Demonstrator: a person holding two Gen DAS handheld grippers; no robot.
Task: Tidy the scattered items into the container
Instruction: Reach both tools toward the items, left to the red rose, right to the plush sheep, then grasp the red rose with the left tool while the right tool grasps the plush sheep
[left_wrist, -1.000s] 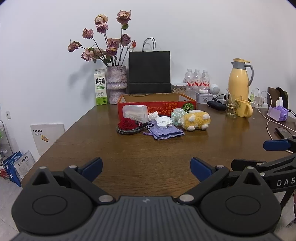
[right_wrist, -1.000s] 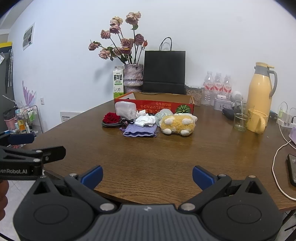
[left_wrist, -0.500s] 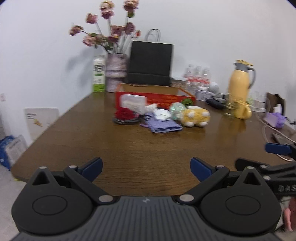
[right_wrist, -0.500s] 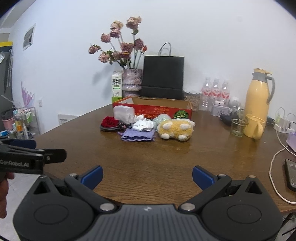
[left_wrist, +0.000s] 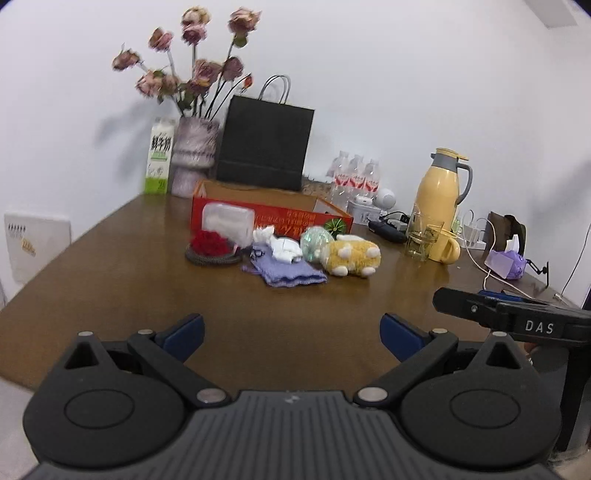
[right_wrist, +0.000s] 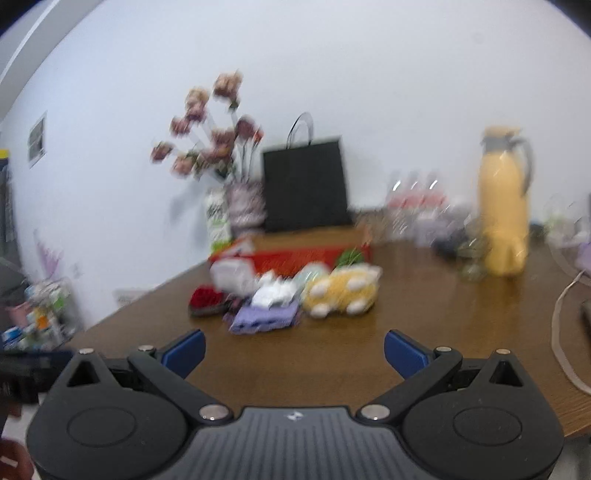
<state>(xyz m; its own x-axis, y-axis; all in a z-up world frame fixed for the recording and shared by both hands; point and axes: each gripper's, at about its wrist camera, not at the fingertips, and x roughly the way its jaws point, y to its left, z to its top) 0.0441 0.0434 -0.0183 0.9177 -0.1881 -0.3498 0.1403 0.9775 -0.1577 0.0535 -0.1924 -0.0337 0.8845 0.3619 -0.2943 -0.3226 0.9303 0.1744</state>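
Left hand-held gripper (left_wrist: 291, 328): blue-padded fingers spread wide, nothing between them, held over the near edge of the brown wooden desk (left_wrist: 122, 280). Right hand-held gripper (right_wrist: 294, 345): same, wide open and empty.

Right wrist view is motion-blurred — item outlines smear and labels are unreadable. The left wrist view is sharper; only it shows the right unit's black arm with "DAS" lettering, cut off at the frame edge. The right wrist view shows a blurred dark bar at its left edge, and a cluttered rack beyond the desk.

Scattered items sit in one cluster mid-desk, well apart from both grippers:
- yellow plush toy with white paws (left_wrist: 351, 256), lying on its side
- lilac knitted cloth (left_wrist: 286, 273), flat, with crumpled white tissue (left_wrist: 282, 247) on its far edge
- red rose on a dark round base (left_wrist: 210, 245)
- clear plastic box (left_wrist: 227, 221), leaning against the container
- pale green translucent ball (left_wrist: 314, 240), just beside the plush

Container — open red cardboard box (left_wrist: 271, 212) — stands directly behind the cluster; its inside is hidden by the front wall.
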